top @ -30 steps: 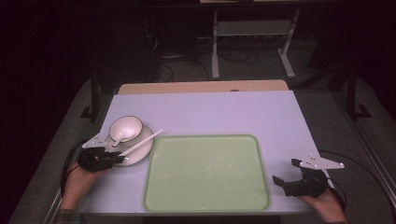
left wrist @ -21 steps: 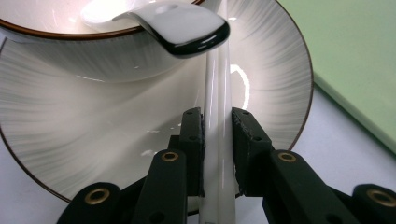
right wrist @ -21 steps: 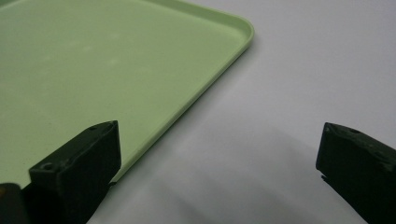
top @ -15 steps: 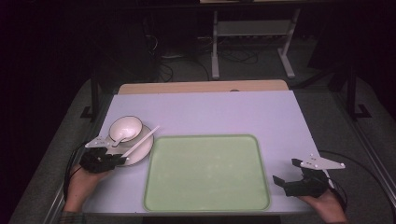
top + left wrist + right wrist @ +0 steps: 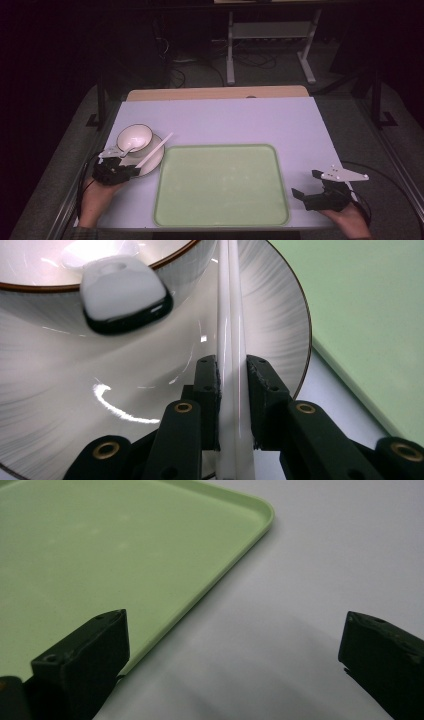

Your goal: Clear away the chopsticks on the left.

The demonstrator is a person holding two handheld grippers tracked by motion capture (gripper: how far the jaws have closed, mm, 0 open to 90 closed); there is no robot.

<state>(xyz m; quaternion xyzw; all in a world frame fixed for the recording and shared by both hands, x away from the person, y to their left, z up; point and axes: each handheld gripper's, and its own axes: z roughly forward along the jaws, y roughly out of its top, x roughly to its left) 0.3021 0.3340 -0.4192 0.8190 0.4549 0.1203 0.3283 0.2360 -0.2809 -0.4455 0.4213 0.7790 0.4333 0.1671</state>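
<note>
A pair of white chopsticks (image 5: 156,149) lies across a white plate (image 5: 154,163) at the table's left. On the plate stands a white bowl (image 5: 134,136) with a white spoon (image 5: 127,148) in it. My left gripper (image 5: 132,169) is at the plate's near edge. In the left gripper view its jaws have just been closing, and the pads now press on both sides of the chopsticks (image 5: 232,310), over the plate (image 5: 150,375). The spoon's handle end (image 5: 122,290) hangs over the bowl rim. My right gripper (image 5: 305,182) rests open on the table, right of the green tray (image 5: 220,190), with nothing between its fingers.
The green tray (image 5: 100,545) lies bare in the middle of the lilac table (image 5: 225,120); its rounded corner is close to the right gripper (image 5: 235,630). A wooden strip (image 5: 215,93) edges the table's far side. Dark floor and a metal stand (image 5: 270,35) lie beyond.
The left gripper has shifted slightly at the plate's near edge, beside the chopsticks. The right gripper has not moved.
</note>
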